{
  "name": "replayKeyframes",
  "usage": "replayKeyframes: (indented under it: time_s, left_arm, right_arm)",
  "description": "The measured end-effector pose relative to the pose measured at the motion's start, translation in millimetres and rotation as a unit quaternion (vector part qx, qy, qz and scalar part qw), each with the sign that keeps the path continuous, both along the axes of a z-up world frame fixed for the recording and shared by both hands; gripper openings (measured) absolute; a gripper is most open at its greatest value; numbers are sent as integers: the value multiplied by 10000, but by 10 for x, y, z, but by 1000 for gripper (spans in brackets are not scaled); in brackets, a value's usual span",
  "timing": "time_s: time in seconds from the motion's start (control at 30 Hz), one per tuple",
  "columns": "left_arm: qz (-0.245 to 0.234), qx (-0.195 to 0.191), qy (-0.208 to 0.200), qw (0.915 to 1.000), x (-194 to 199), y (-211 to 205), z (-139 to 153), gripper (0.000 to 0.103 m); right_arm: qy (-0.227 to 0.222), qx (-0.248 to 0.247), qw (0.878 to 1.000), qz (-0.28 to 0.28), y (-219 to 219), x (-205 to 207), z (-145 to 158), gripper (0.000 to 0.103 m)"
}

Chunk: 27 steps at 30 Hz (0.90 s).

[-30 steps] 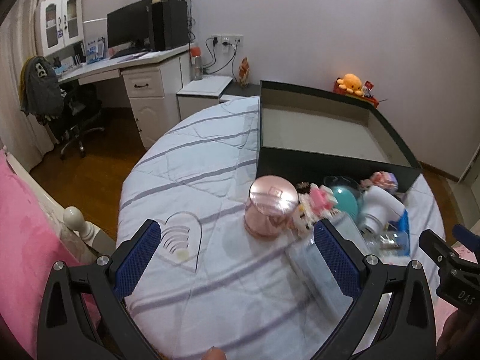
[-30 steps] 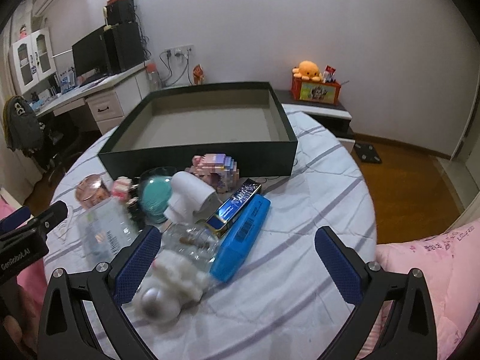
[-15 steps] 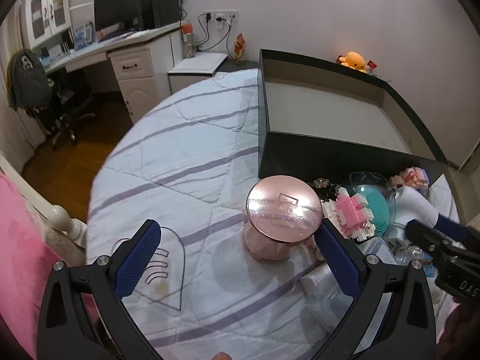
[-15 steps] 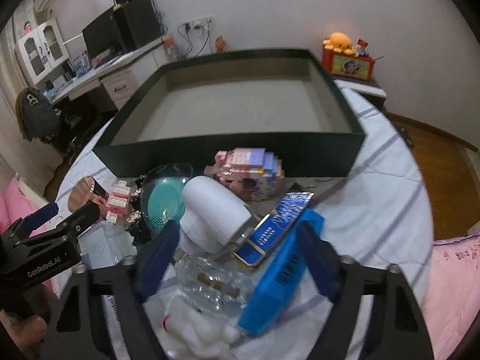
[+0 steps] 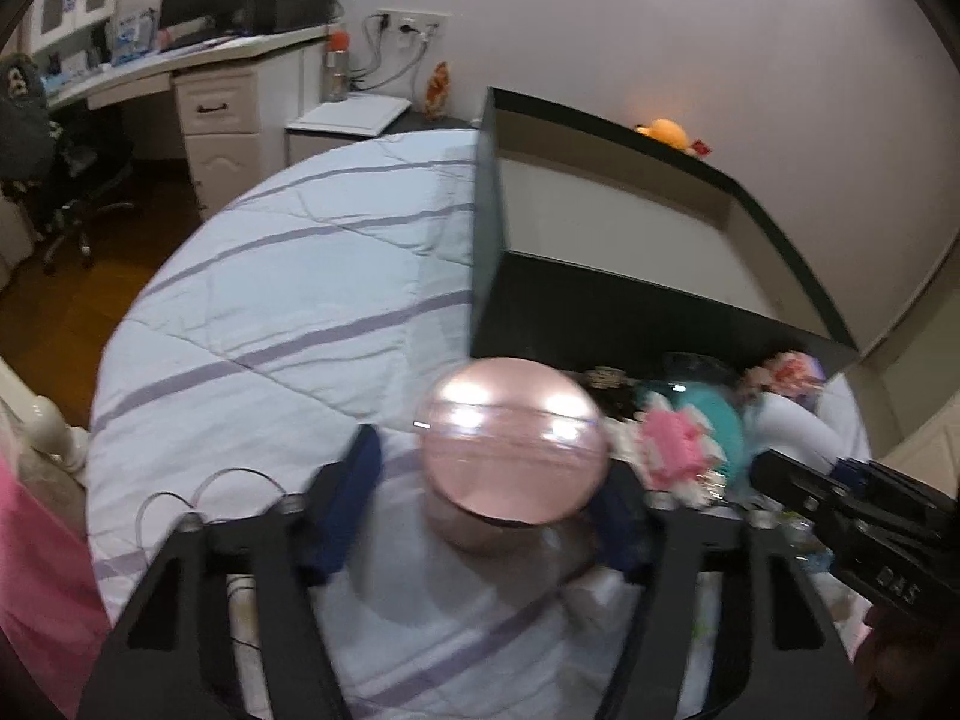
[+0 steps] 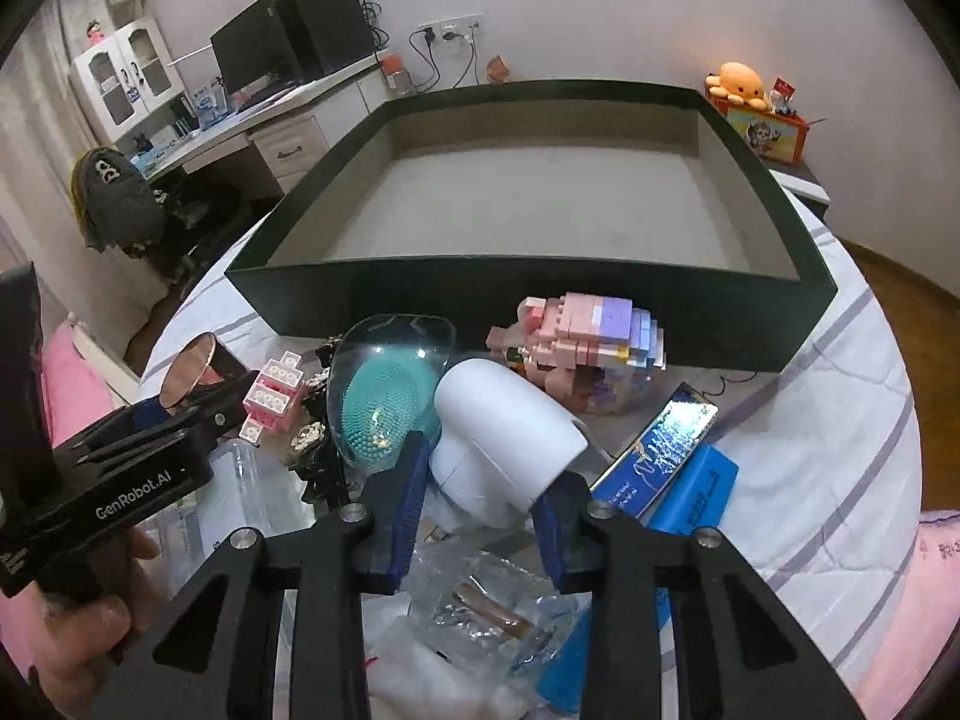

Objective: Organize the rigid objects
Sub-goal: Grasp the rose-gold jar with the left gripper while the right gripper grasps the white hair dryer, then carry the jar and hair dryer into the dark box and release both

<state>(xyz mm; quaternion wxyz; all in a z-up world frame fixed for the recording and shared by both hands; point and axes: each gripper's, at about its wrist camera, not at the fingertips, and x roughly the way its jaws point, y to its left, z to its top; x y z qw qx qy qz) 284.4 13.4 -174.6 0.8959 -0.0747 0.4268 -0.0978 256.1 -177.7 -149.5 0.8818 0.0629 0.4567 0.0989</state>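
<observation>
Pick-up step, both hands at once: right tongs [image 6: 483, 489] have just been closing and now clamp the white hair-dryer-like body [image 6: 510, 429], lying in the clutter just short of the dark open box [image 6: 774, 192]. Left tongs [image 5: 489, 501] have also been narrowing around the pink round-lidded jar [image 5: 513, 450], which stands on the striped desk cover [image 5: 282, 312]; blur hides whether the pads press it. Next, I judge: firm grips, lift clear of neighbours, carry over the near wall into the empty box.
</observation>
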Motion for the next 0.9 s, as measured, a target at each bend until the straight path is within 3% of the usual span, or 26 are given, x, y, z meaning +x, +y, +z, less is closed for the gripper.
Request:
replayKeyframes:
  time_s: [0.1, 0.17, 0.23, 0.37, 0.47, 0.5, 0.67, 0.9]
  left_arm:
    - [-48, 31, -30, 10000, -4, -48, 20, 50]
    - [-25, -44, 15, 10000, 16, -29, 12, 50]
    - [-4, -34, 6, 10000, 11, -31, 18, 50]
    - [19, 3, -39, 10000, 3, -48, 20, 50]
    - [22, 5, -44, 10000, -4, -38, 19, 49]
    - [28, 10, -52, 10000, -8, -38, 20, 49]
    - [73, 20, -151, 9999, -69, -11, 92, 49]
    - [195, 73, -367, 9991, -140, 120, 274, 49]
  right_arm:
    - [-15, 168, 9999, -37, -49, 1, 13, 33]
    - [35, 105, 9999, -88, -53, 19, 3, 34]
    - [30, -4, 9998, -180, -42, 16, -8, 43]
    - [-86, -46, 9995, -300, -50, 49, -9, 44]
    - [-154, -257, 9992, -263, -6, 93, -36, 43]
    - [-151, -205, 9994, -228, -7, 96, -29, 37]
    - [-256, 40, 9994, -224, -40, 49, 16, 33]
    - [-498, 180, 9986, -85, -19, -53, 202, 33]
